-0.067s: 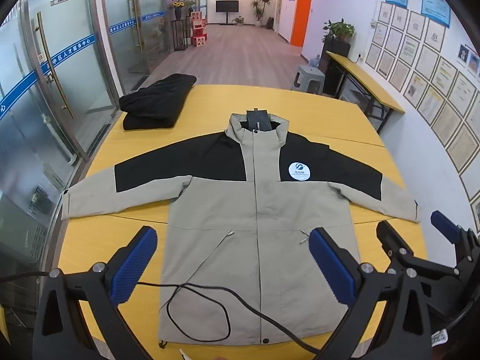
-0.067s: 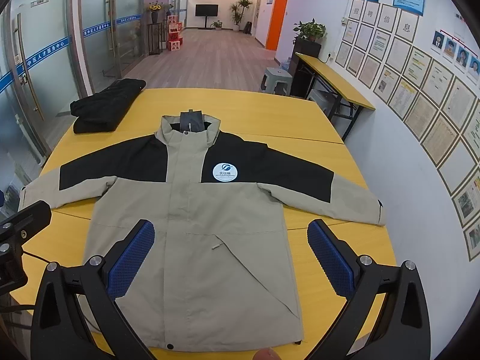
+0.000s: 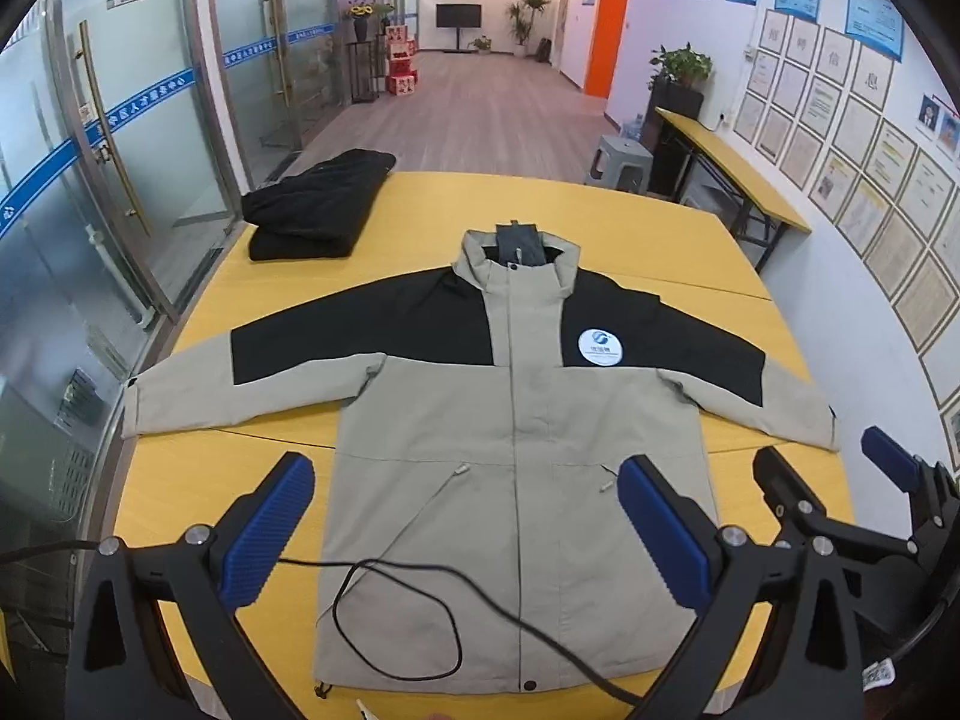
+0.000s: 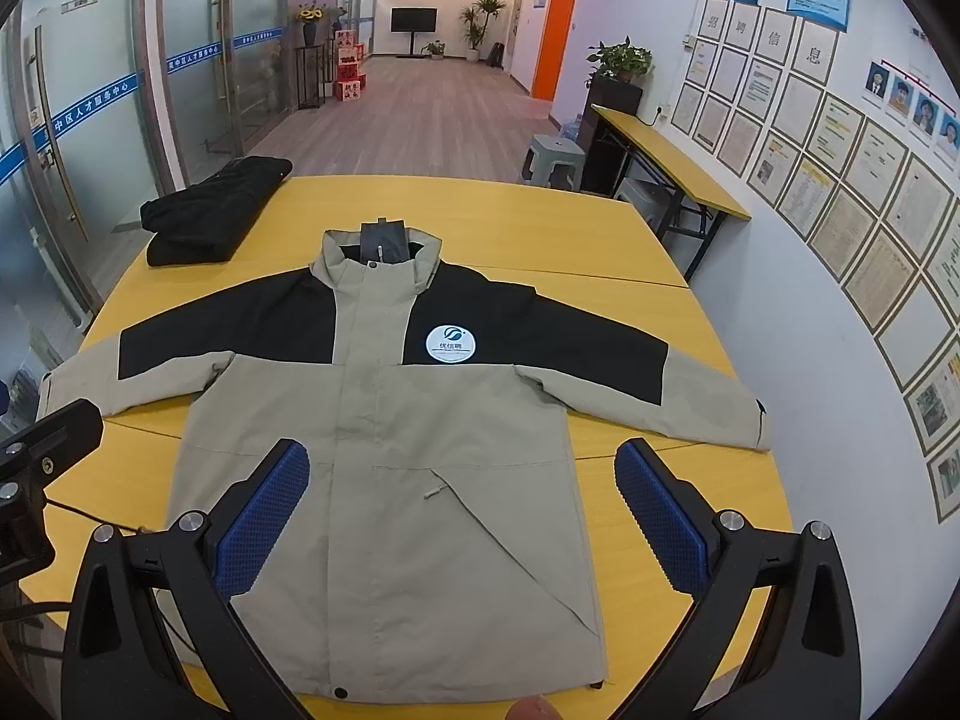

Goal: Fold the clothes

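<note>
My left gripper [image 3: 465,531] and my right gripper [image 4: 462,516] both hover with jaws spread wide, holding nothing, above the hem of the beige-and-black zip-up jacket [image 3: 516,420]. It lies flat, front up, sleeves spread toward 9 and 3 o'clock, on the yellow wooden table [image 3: 648,240]. A folded black garment [image 3: 318,210] rests at 11 o'clock. A thin black cable [image 3: 414,606] loops over the jacket's hem.

Yellow surface [image 3: 660,240] is filling mid-frame, carrying a khaki-and-black jacket [image 3: 516,480] lying flat at centre, a folded black garment [image 3: 318,210] sitting upper left, black cable [image 3: 396,618] trailing across lower hem.
</note>
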